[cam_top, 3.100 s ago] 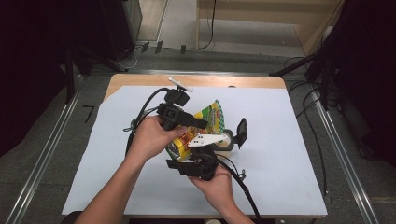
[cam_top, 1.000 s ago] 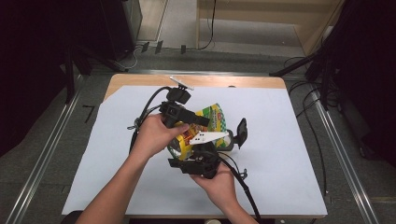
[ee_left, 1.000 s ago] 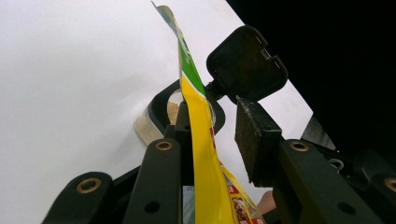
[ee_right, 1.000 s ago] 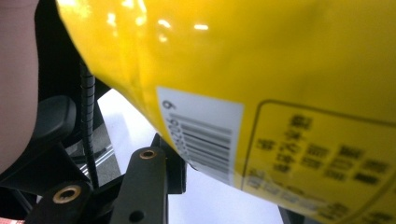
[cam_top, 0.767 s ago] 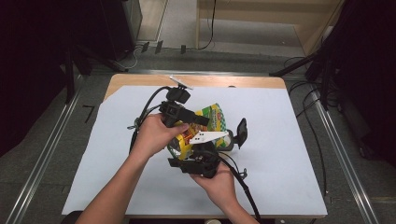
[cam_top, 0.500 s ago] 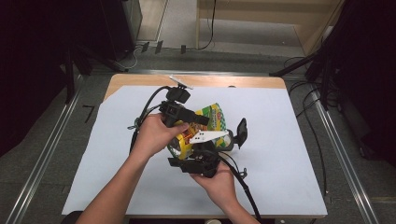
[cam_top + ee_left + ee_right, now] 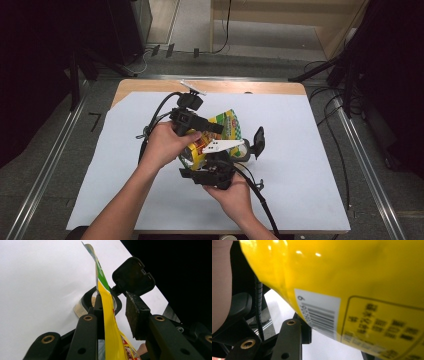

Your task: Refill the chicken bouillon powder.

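Nearest to us in the high view, our right hand (image 7: 232, 192) comes up from six o'clock and carries the right gripper (image 7: 212, 167), which sits under the lower end of a yellow snack bag (image 7: 220, 132). In the right gripper view the bag's glossy yellow back, with a white barcode label (image 7: 318, 312), hangs close over the one jaw we can see at the lower left; whether that gripper pinches the bag or merely stands beneath it we cannot tell.

Just beyond, at about ten o'clock from the right gripper, our left hand (image 7: 165, 145) holds the left gripper (image 7: 200, 125), its cable looping off toward nine o'clock. In the left gripper view the bag stands on edge between the two jaws, lying against the left-hand jaw while the right-hand pad (image 7: 136, 315) stays clear of it with a visible gap, so these jaws are partly spread and not clamped.

The bag itself is lifted above the middle of the white sheet (image 7: 310, 165) that covers the table, slanting up toward one o'clock, where its green printed top shows.

Past the bag, at three o'clock from it, a black ring-shaped holder (image 7: 250, 150) with a raised black lid rests on the sheet. Farther off, at twelve o'clock, the wooden table edge (image 7: 265, 87) runs along.
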